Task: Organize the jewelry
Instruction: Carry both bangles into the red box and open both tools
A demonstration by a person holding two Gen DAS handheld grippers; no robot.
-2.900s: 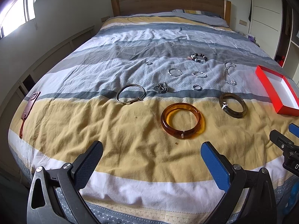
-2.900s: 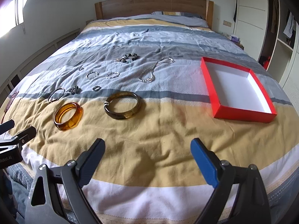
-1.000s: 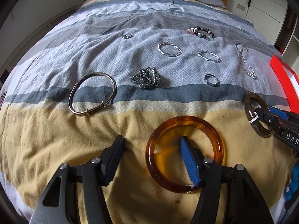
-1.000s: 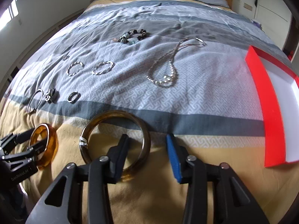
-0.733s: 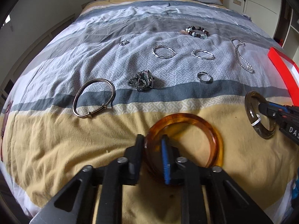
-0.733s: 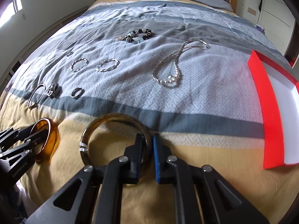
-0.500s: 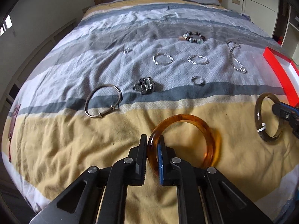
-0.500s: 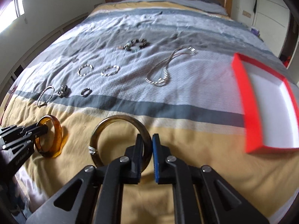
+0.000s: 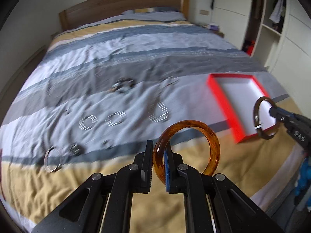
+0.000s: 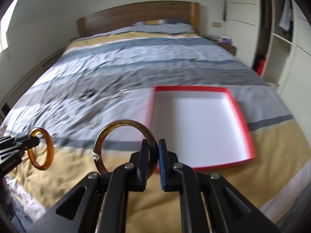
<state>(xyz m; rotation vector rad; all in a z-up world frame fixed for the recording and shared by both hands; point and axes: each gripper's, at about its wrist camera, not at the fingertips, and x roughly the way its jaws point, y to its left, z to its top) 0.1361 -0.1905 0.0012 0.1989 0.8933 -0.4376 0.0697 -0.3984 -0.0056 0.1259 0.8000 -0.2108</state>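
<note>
My left gripper is shut on the rim of an amber orange bangle and holds it up above the bed. My right gripper is shut on a dark brown bangle, also lifted. The red box with a white inside lies on the bed just ahead and right of the right gripper. In the left wrist view the box is at the right, with the brown bangle held in front of it. The amber bangle also shows in the right wrist view at the left.
Several small silver rings, bracelets and a bead bracelet lie blurred on the grey part of the striped duvet. A thin metal bangle lies at the left. A wooden headboard is at the back. White wardrobes stand at the right.
Both grippers closed on their bangles, lifted them off the bed and swung right toward the red box. The views are now higher and motion-blurred.
</note>
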